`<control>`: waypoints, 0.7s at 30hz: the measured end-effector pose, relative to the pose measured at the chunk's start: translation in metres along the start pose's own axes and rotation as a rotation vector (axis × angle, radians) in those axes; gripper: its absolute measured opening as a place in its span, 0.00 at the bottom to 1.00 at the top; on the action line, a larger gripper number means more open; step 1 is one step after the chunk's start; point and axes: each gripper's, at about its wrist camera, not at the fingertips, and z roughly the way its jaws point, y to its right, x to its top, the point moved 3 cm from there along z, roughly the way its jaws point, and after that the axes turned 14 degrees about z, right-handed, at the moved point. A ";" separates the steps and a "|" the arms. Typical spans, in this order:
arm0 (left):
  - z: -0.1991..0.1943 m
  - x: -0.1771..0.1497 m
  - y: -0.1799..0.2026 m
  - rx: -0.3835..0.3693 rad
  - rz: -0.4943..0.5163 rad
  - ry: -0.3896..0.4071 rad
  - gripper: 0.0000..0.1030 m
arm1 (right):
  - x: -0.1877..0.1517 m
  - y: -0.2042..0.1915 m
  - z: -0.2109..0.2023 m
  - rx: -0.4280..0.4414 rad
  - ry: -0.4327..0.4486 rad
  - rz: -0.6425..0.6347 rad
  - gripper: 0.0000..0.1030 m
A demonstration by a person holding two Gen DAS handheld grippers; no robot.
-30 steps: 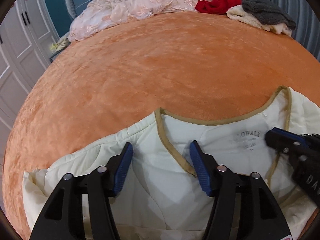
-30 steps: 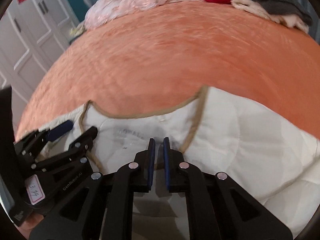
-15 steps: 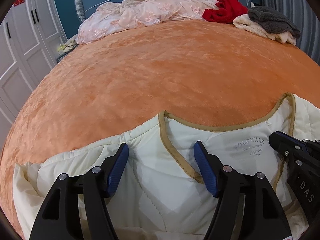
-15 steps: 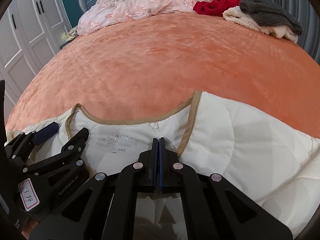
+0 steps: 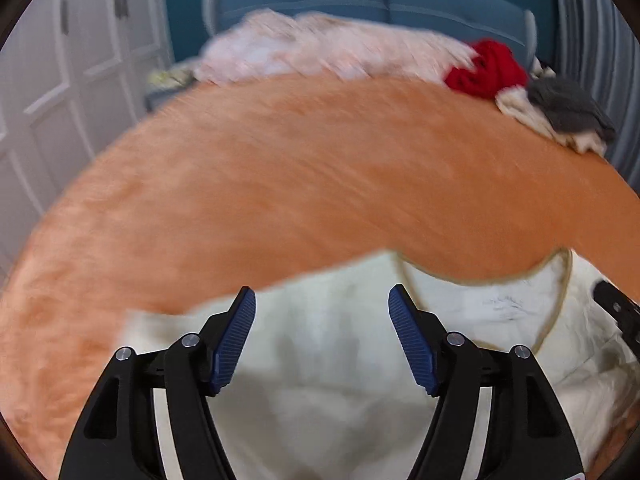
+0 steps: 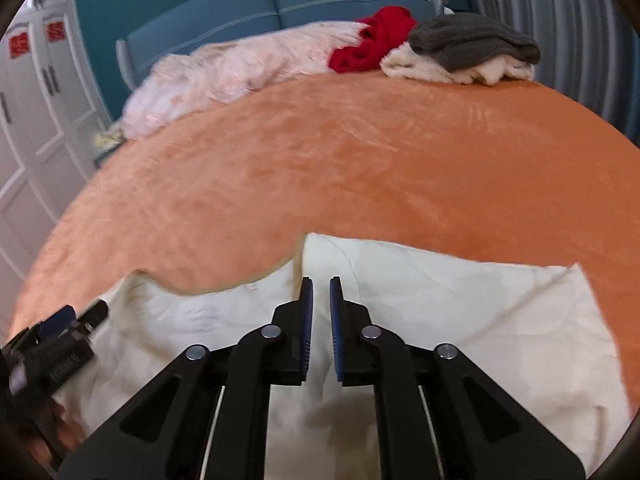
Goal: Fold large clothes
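A cream quilted jacket point(image 5: 328, 364) with tan trim lies spread at the near edge of an orange bed cover point(image 5: 320, 176); it also shows in the right wrist view point(image 6: 460, 320). My left gripper point(image 5: 322, 300) is open above the jacket's left shoulder, left of the neckline point(image 5: 480, 280). My right gripper point(image 6: 321, 286) has its jaws a narrow gap apart above the jacket, just right of the neckline, with no cloth seen between them. The left gripper also shows at the left edge of the right wrist view point(image 6: 76, 320).
At the far end of the bed lie a pink lace garment point(image 6: 240, 68), a red garment point(image 6: 372, 40) and a grey and cream pile point(image 6: 468, 48). A blue headboard point(image 6: 280, 4) stands behind. White wardrobe doors point(image 5: 60, 92) are on the left.
Both grippers have lifted and tilted up, so the jacket sits lower in view. The right gripper's jaws closed half a second ago and now stand slightly apart. The left stays open.
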 end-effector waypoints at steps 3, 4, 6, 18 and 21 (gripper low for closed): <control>-0.002 -0.006 -0.014 -0.005 0.017 -0.035 0.66 | -0.016 -0.014 0.001 0.044 -0.091 -0.075 0.23; 0.003 -0.009 -0.014 -0.022 0.023 -0.058 0.66 | -0.024 -0.020 0.008 0.043 -0.129 -0.108 0.27; 0.014 -0.016 -0.008 -0.030 0.047 -0.100 0.66 | -0.033 -0.028 0.021 0.012 -0.177 -0.148 0.29; 0.037 -0.039 0.006 -0.012 0.078 -0.106 0.72 | -0.044 -0.029 0.034 -0.033 -0.182 -0.169 0.33; 0.037 -0.038 0.002 -0.014 0.068 -0.116 0.74 | -0.037 -0.020 0.022 -0.083 -0.125 -0.115 0.34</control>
